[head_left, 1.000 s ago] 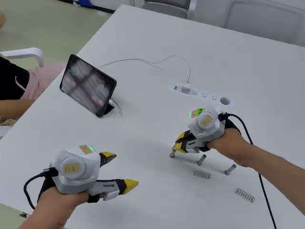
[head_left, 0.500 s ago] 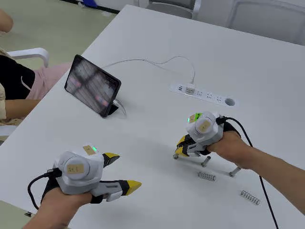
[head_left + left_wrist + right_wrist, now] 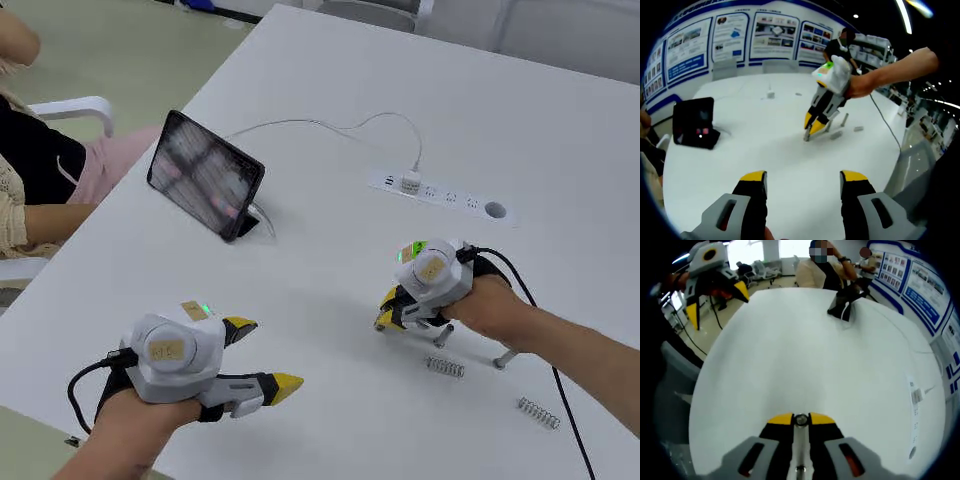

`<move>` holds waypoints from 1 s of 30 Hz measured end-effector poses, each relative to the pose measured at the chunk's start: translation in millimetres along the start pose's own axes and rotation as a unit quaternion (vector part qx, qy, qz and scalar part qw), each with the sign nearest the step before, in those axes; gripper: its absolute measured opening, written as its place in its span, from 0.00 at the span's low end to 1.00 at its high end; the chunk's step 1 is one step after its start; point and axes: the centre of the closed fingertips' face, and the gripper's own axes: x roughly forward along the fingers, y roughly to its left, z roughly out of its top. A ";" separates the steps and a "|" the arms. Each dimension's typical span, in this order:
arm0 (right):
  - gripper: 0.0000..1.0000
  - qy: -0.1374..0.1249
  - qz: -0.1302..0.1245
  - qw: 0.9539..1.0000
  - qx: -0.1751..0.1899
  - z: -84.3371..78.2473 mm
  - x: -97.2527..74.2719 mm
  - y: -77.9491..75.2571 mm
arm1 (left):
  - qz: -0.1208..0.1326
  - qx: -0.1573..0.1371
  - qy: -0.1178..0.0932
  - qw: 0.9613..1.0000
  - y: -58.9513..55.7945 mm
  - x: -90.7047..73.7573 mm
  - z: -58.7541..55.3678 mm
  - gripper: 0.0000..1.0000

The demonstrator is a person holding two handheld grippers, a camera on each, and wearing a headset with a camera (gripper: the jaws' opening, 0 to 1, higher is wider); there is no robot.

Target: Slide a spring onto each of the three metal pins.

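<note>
Clamping right gripper (image 3: pixel 385 310): its yellow-tipped jaws are drawn tight together on a short silver metal pin (image 3: pixel 800 420). In the right gripper view the pin's round end shows between the tips and its shaft runs back between the jaws. In the head view the tips point down at the white table (image 3: pixel 330 240).
Held pin: in the left gripper view its lower end sticks out under the right gripper's tips, at or just above the tabletop; I cannot tell which. I also cannot tell whether a spring sits on it.
Left gripper (image 3: pixel 804 176): its jaws are spread wide with nothing between them. It hovers over bare table near the person's edge, well apart from the right gripper.
Second pin (image 3: pixel 443 336): a silver metal pin on the table, just beside the right hand.
Third pin (image 3: pixel 505 356): a silver metal pin further right, partly behind the right wrist.
Small coiled wire spring (image 3: pixel 445 367): lies flat and loose on the table, near the second pin on the person's side.
Second spring (image 3: pixel 538 412): lies flat further right, beside the right forearm.
Black tablet (image 3: pixel 207 175): propped up with its screen lit, at the far left of the table, well apart from the pins.
White power strip (image 3: pixel 440 192): lies beyond the right gripper, with a white cable (image 3: pixel 330 125) plugged in.
</note>
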 end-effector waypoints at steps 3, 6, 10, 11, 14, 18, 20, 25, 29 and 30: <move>0.13 0.001 0.000 1.000 0.000 -0.4 0.9 -0.2 | 0.001 -0.002 -0.001 1.000 0.5 0.1 -0.1 0.59; 0.13 0.002 0.002 1.000 0.000 -0.4 2.7 0.8 | 0.000 -0.001 0.000 1.000 -0.1 0.7 0.4 0.59; 0.13 0.004 0.002 1.000 0.003 -0.5 5.0 0.6 | 0.001 -0.002 -0.003 1.000 0.5 0.6 2.4 0.59; 0.14 0.004 -0.001 1.000 0.006 -0.5 5.7 -0.6 | 0.001 -0.002 -0.003 1.000 0.7 0.3 2.7 0.59; 0.18 0.006 -0.001 1.000 0.014 0.3 5.9 0.2 | 0.002 0.000 -0.003 1.000 1.1 -0.6 3.1 0.59; 0.25 0.005 0.001 1.000 0.025 0.5 3.4 2.0 | 0.003 0.001 -0.004 1.000 1.8 -2.8 3.8 0.60; 0.30 0.004 -0.001 0.999 0.034 -0.1 0.2 2.1 | 0.004 0.000 -0.004 1.000 2.6 -2.9 2.6 0.60; 0.40 -0.004 -0.009 0.999 0.053 -0.9 -7.5 1.3 | 0.002 0.001 -0.004 1.000 1.2 -2.7 2.5 0.61; 0.46 -0.013 -0.013 0.998 0.056 0.1 -13.4 4.3 | 0.000 0.002 -0.004 1.000 -1.5 -0.7 4.4 0.62; 0.46 -0.015 -0.019 0.998 0.054 -0.1 -14.7 3.9 | -0.001 0.004 -0.005 1.000 -2.7 0.1 5.9 0.62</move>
